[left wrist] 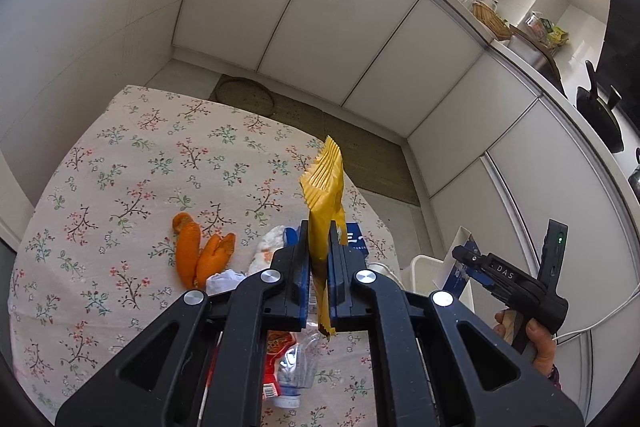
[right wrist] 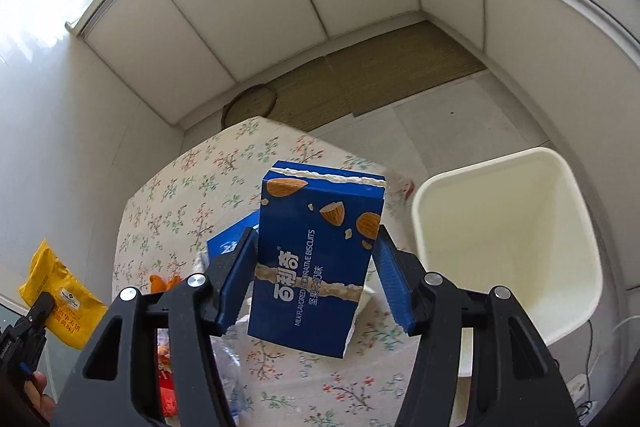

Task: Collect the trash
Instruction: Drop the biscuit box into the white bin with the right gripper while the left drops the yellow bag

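My left gripper point(left wrist: 319, 251) is shut on a yellow snack wrapper point(left wrist: 325, 187) and holds it upright above the floral table point(left wrist: 120, 155); the wrapper also shows in the right wrist view point(right wrist: 60, 295). My right gripper point(right wrist: 316, 259) is shut on a blue biscuit box point(right wrist: 316, 259), held above the table's right side, left of the white bin point(right wrist: 516, 235). The right gripper also shows in the left wrist view point(left wrist: 476, 267), by the bin point(left wrist: 424, 267). Orange peel point(left wrist: 204, 251), white tissue point(left wrist: 268, 251) and a crushed plastic bottle point(left wrist: 296, 367) lie on the table.
A red wrapper point(left wrist: 276, 347) lies under my left gripper. Another blue box point(right wrist: 228, 243) lies on the table. White cabinets point(left wrist: 320, 19) stand beyond the table, with a woven mat point(right wrist: 380, 75) on the floor. A white cable point(left wrist: 600, 319) runs at right.
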Available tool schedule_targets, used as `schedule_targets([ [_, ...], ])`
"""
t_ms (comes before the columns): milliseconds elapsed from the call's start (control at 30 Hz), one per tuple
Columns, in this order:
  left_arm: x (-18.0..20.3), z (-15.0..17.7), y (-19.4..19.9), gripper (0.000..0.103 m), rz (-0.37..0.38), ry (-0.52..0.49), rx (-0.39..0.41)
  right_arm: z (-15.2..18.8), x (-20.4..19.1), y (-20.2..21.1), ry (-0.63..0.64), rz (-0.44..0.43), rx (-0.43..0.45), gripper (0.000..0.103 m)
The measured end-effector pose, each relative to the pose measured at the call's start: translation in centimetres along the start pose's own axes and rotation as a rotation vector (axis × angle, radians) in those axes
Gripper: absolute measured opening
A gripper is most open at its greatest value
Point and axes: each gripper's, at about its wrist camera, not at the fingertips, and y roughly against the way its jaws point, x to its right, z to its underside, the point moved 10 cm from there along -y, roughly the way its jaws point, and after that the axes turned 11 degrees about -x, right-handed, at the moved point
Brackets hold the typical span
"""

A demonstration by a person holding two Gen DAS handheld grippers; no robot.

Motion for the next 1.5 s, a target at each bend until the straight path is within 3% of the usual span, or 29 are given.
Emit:
schedule_targets([
  [267, 5.5, 0.6, -2.7, 0.007, 0.038, -0.066, -0.015, -0.3, 7.5, 2.2, 0.003, 0.226, 0.049, 0.062],
  [400, 9.0, 1.0, -4.5, 0.007, 0.074, -0.101, -0.028, -0.2, 10.2, 3.5, 0.001, 0.274, 0.069, 0.076],
  [500, 12.0, 1.6, -6.1, 0.007, 0.104, -0.135, -0.042, -0.4, 12.4, 5.4, -0.009, 0.31, 0.111, 0.079],
  [767, 18.2, 3.7, -11.5, 0.007, 0.159, -0.21, -0.099, -1.2, 17.9, 9.9, -0.089, 0.401, 0.218, 0.084],
  [933, 21.9, 5.1, -15.1, 0.007, 0.186, -0.247, -0.146, -1.1, 20.9, 11.1, -0.128, 0.443, 0.231, 0.084],
  [1200, 25.5, 8.3, -20.5, 0.007, 0.175, -0.336, -0.209, -0.9, 24.0, 13.1, -0.176, 0.509, 0.276, 0.084],
  [1367, 25.7, 9.3, -21.8, 0.027, 0.15, -0.37, -0.235, -0.8, 24.9, 13.3, -0.191, 0.526, 0.274, 0.085],
  [1467, 25.5, 9.2, -21.3, 0.046, 0.131, -0.368, -0.218, -0.8, 24.6, 13.3, -0.186, 0.523, 0.275, 0.086],
  [1500, 25.3, 9.0, -21.0, 0.056, 0.121, -0.363, -0.208, -1.0, 24.2, 12.8, -0.183, 0.52, 0.277, 0.086],
])
